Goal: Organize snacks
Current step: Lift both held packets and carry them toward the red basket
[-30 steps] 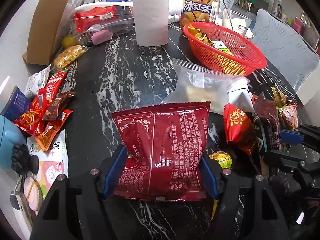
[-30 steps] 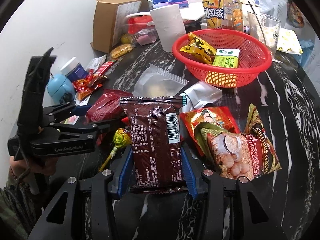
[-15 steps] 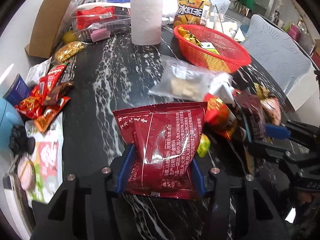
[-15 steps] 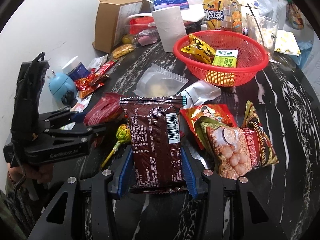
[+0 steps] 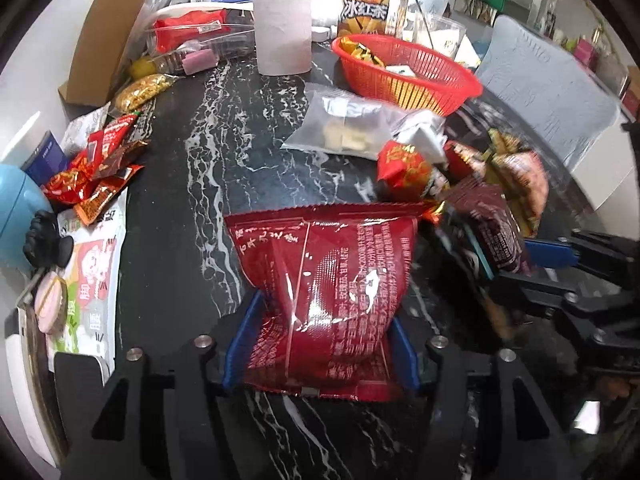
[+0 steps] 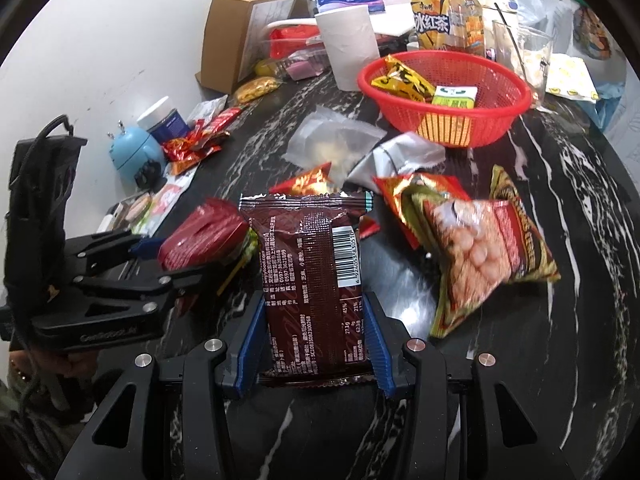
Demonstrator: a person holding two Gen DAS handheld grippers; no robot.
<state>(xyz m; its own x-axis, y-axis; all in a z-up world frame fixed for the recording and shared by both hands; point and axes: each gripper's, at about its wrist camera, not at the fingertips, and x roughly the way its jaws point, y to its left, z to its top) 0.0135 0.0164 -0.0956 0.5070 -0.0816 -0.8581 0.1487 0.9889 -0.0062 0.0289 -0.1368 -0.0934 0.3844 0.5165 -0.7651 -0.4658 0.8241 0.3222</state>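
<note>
Crinkling glossy foil: red packet, brown packet, both pinched.

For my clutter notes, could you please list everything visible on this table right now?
red snack bag: 1, red, in left claw
brown snack bag: 1, dark brown, in right claw
basket: 1, red, far right, holds yellow and green packets
paper roll: 1, white, upright behind basket
tea bottle: 1, orange, far edge
cardboard box: 1, brown, far left
clear pouch: 1, transparent, mid-table
table: 1, black marble
left claw: 1, black, blue pads
right claw: 1, black, blue pads
</note>
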